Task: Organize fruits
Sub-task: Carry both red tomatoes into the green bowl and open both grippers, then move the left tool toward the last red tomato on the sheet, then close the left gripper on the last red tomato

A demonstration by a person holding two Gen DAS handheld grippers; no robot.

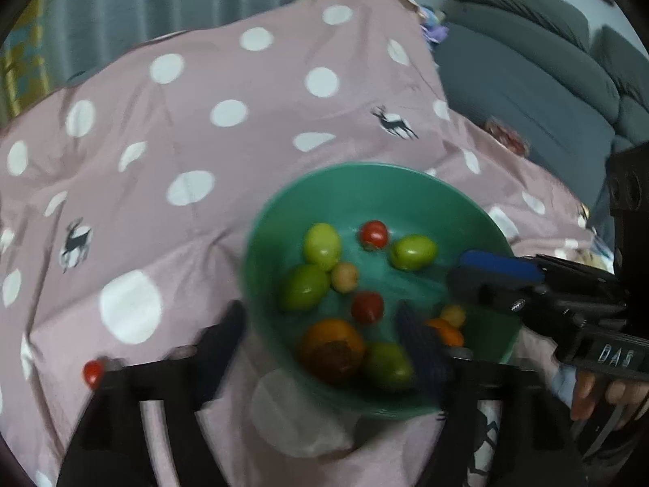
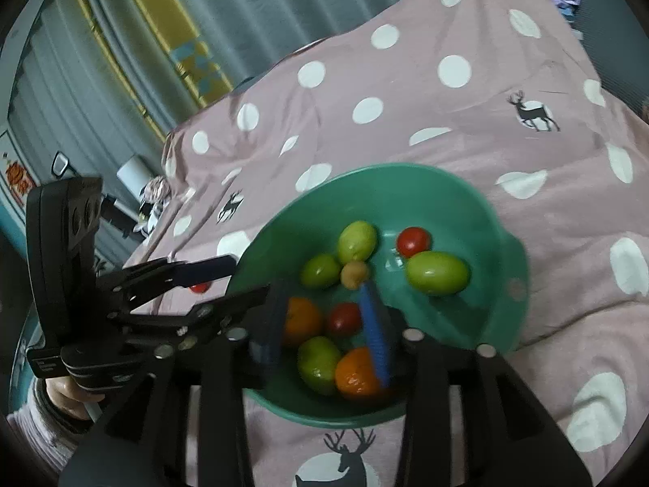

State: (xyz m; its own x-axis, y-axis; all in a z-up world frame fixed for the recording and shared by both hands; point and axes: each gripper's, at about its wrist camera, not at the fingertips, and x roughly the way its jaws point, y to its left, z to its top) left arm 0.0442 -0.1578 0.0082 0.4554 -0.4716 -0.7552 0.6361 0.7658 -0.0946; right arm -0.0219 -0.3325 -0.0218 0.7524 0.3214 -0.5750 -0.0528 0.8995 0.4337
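Most fruits already lie in the green bowl at lower centre; one red tomato waits lower left on the cloth. Both the left gripper and right gripper have jaws apart, empty.

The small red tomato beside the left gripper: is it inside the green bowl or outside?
Outside. The red tomato lies on the pink cloth, apart from the green bowl, near the left gripper.

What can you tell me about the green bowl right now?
The green bowl looks like smooth plastic: round, deep, with a small tab handle on its rim. It sits upright on the pink polka-dot cloth, holding green, red, orange and pale yellowish fruits. The right claw reaches into it, open, over the fruit.
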